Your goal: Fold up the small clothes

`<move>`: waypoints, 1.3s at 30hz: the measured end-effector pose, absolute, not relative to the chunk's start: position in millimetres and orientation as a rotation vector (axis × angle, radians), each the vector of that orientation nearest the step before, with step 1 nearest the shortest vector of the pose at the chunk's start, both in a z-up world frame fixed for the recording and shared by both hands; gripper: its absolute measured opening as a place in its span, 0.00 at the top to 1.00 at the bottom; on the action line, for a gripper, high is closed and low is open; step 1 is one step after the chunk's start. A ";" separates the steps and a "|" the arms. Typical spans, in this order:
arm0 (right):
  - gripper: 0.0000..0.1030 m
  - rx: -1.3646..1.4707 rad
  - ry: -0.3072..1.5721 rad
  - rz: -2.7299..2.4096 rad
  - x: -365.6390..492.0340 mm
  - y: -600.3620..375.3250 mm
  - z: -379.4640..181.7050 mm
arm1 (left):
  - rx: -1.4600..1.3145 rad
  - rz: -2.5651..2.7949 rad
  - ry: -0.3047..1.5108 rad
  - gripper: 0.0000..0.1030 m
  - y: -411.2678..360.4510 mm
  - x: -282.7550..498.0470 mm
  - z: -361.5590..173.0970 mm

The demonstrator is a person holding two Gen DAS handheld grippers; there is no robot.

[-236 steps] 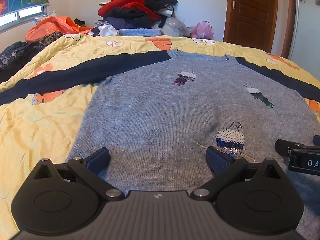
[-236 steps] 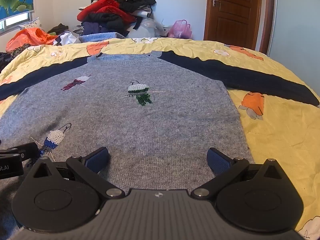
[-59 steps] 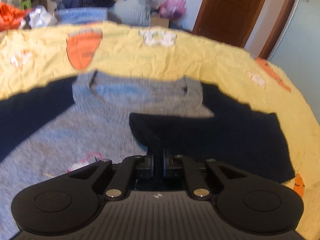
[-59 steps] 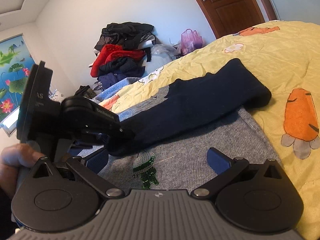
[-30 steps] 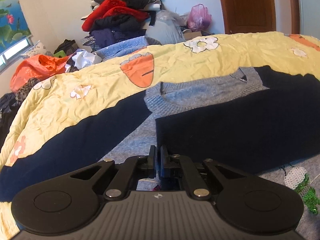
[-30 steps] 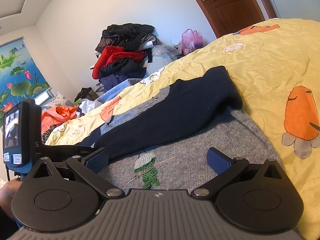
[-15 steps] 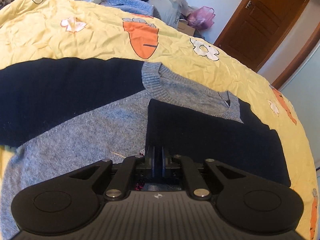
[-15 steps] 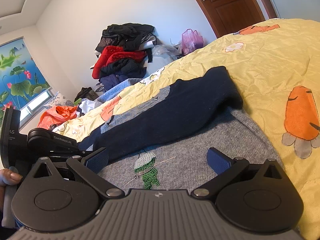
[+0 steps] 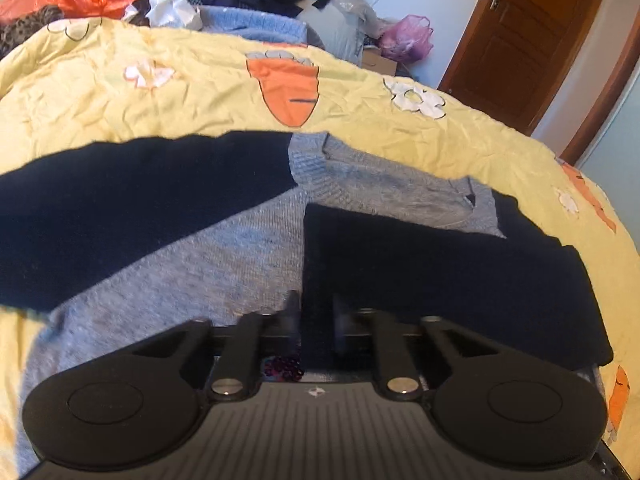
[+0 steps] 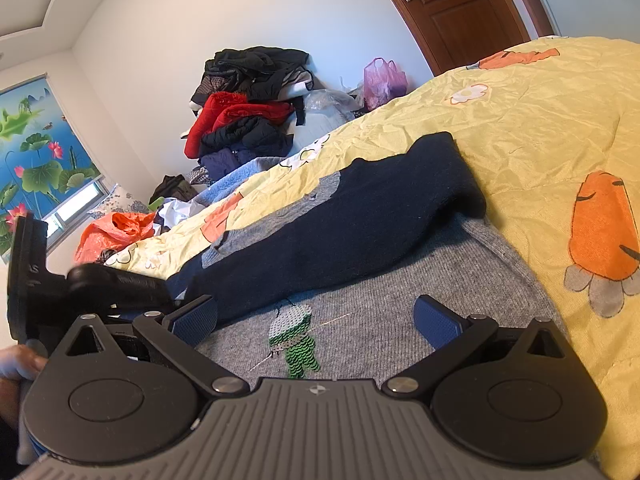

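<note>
Grey sweater (image 9: 192, 280) lying flat, front up, on the yellow bedspread (image 9: 200, 76). Right navy sleeve (image 9: 440, 272) folded across the chest, cuff end just ahead of the left gripper (image 9: 314, 316). Left navy sleeve (image 9: 120, 200) spread out sideways on the bed, not yet folded.

Left gripper: fingers (image 9: 293, 316) parted by a narrow gap, straddling the cuff edge of the folded sleeve; looks released or nearly so, no cloth visibly pinched. Contact with the cuff cannot be ruled out from this view.

Right gripper (image 10: 316, 320): fingers (image 10: 436, 322) wide apart, grasping nothing, hovering over the lower chest near the green sequin figure (image 10: 296, 340).

Risks, judged from this state:
- Cuff snagging on a finger pad if the left gripper pulls away while knit clings; would drag the sleeve off the chest and undo the fold.
- Folded sleeve bulging at the shoulder turn (image 10: 460, 184); thick knit may spring back or slide toward the bed edge if disturbed.
- Sequin patches catching on finger pads or on the navy knit during the next fold; snagged thread likely.
- Outstretched sleeve folded over the first could push it askew, giving uneven layers.
- Soft, wrinkled bedspread offering little backing; a pinch aimed at one layer may gather the sheet as well.

Clothes pile (image 10: 248, 112) and door (image 10: 460, 12) well apart, no interference expected.
</note>
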State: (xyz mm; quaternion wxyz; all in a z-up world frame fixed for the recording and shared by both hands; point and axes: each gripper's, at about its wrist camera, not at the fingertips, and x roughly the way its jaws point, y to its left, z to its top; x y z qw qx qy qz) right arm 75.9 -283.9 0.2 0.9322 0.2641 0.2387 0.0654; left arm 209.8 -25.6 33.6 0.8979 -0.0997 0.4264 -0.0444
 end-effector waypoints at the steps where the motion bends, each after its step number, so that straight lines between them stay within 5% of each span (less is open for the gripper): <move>1: 0.00 0.540 0.489 0.134 76.0 -283.8 0.2 | -0.204 -0.091 0.872 0.97 -23.6 208.5 37.0; 13: 0.00 0.544 0.487 0.136 75.7 -283.9 0.2 | 0.024 0.013 0.819 0.95 -42.7 202.5 35.7; 17: 0.00 0.542 0.487 0.135 75.6 -283.6 0.1 | 0.053 -0.018 0.614 0.94 -60.0 179.3 62.7; 19: 0.00 0.541 0.488 0.135 75.7 -283.6 0.1 | 0.014 -0.106 0.549 0.86 -68.1 174.9 66.1; 21: 0.00 0.542 0.488 0.135 75.0 -283.4 0.4 | 0.000 -0.187 0.657 0.55 -78.3 191.4 52.6; 23: 0.00 0.544 0.487 0.135 74.8 -283.5 0.5 | 0.002 -0.189 0.778 0.54 -83.0 209.6 25.7; 25: 0.01 0.548 0.486 0.137 74.5 -283.8 0.3 | 0.056 -0.182 0.674 0.36 -84.1 202.7 12.1; 34: 0.00 0.749 0.347 -0.036 84.8 -327.7 36.6 | -0.077 -0.253 0.652 0.16 -64.2 205.0 9.2; 39: 0.00 0.389 0.548 0.078 184.6 -292.4 52.2 | -0.099 -0.262 0.648 0.16 -63.2 205.7 6.5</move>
